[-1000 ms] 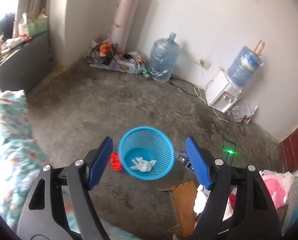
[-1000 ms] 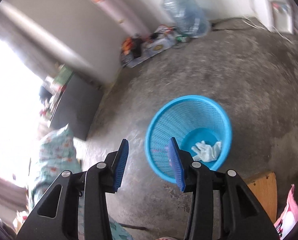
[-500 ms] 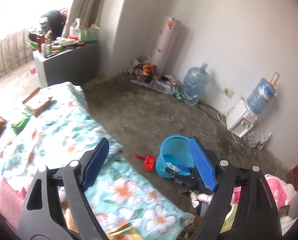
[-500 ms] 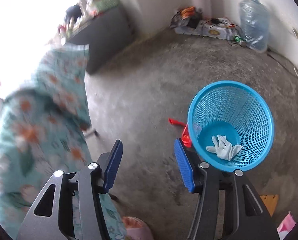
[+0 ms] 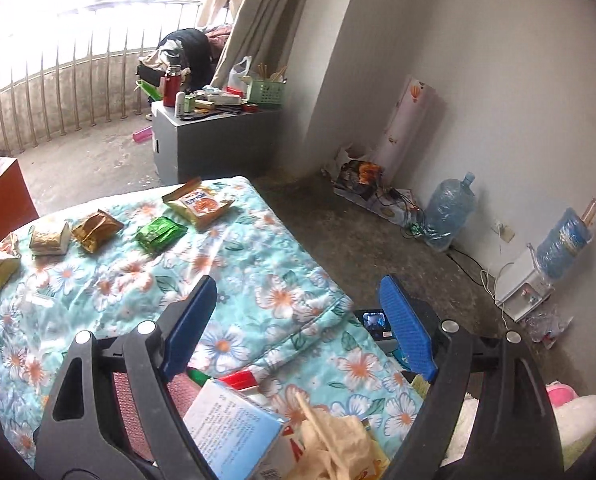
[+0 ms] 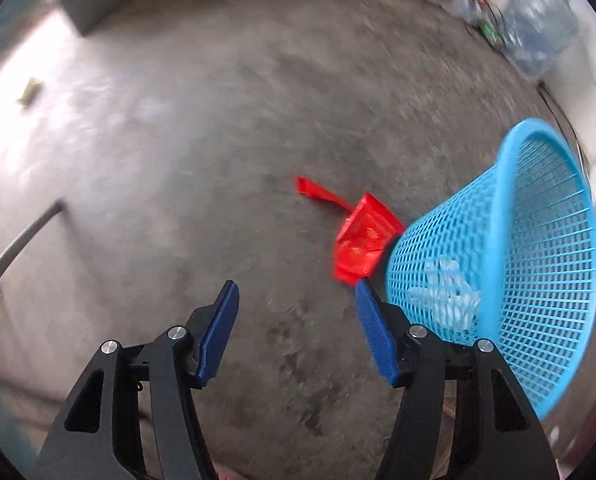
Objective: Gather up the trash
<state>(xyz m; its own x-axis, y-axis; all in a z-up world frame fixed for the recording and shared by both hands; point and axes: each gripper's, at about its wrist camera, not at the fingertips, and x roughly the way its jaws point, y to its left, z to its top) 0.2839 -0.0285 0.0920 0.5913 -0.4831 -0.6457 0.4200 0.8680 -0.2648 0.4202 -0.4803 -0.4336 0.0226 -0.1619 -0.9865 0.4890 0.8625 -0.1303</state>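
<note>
My left gripper (image 5: 298,292) is open and hangs over a flowered bedspread (image 5: 258,280) with nothing between its fingers. Several snack wrappers lie farther up the bed: an orange packet (image 5: 198,202), a green one (image 5: 160,234) and a gold one (image 5: 96,230). A printed box (image 5: 226,420) and crumpled paper (image 5: 329,440) sit just below the gripper. My right gripper (image 6: 296,292) points down at the concrete floor, its jaws opening and empty. Just beyond its right finger, a red wrapper (image 6: 361,240) lies on the floor against a blue mesh basket (image 6: 537,260) that holds a white tissue (image 6: 445,296).
A grey cabinet (image 5: 214,140) loaded with bottles stands past the bed. Along the wall are a water jug (image 5: 449,212), cables, and a dispenser (image 5: 529,292). A metal bar (image 6: 18,248) crosses the left of the right wrist view. A red wooden cupboard (image 5: 2,200) stands left of the bed.
The left gripper swung away from the basket and now looks over the bed. The right gripper dropped toward the floor by the red wrapper, and its jaws widened.
</note>
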